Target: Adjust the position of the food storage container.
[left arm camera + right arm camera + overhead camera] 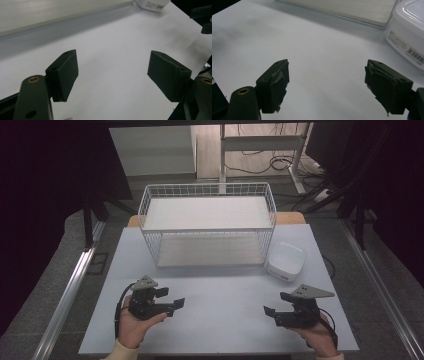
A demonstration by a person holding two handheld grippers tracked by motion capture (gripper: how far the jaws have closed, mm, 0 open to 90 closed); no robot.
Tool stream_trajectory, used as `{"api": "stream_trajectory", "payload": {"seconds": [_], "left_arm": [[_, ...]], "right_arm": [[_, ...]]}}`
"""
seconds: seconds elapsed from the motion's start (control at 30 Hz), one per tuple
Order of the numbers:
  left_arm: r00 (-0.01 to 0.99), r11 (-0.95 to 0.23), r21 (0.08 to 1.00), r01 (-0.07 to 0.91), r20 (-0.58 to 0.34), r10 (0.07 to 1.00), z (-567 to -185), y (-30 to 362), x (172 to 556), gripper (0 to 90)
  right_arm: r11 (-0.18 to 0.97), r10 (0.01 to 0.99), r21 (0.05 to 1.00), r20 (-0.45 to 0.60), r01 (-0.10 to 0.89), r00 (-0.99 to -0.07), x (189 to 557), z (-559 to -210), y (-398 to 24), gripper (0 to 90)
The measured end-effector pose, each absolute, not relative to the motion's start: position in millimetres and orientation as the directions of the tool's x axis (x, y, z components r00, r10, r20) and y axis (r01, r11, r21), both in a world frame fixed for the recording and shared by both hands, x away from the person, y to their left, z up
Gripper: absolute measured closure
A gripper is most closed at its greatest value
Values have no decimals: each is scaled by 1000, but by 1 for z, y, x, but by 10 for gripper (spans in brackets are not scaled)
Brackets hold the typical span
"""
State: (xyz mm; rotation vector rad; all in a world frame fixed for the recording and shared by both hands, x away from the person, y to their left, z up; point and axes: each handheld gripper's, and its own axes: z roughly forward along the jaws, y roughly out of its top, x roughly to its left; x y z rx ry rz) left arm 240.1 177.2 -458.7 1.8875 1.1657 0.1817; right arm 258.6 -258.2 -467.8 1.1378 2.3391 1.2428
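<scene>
White desk (pixel 215 320) carries a wire rack (pixel 207 222) at its far edge, with a white tub (pixel 285 261) just beside the rack's right end. Left gripper (pixel 170 302) and right gripper (pixel 274 306) hover near the desk's front, well apart, jaws released and bare. Nearest the tub is the right gripper, which sits ahead and right of its jaws, not between them.

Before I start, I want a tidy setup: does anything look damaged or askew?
Yes: the right gripper pads look torn and ragged at their edges, with frayed lining peeling. The white container sits slightly turned beside the wire rack; nothing looks spilled.
</scene>
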Motion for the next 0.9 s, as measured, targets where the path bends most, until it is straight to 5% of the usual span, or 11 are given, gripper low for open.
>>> {"api": "stream_trajectory", "payload": {"seconds": [0.9], "left_arm": [[552,-146,759,634,-313,773,-456,177,236,251]], "right_arm": [[377,752,763,79,525,-654,260,-463,-250,203]]}}
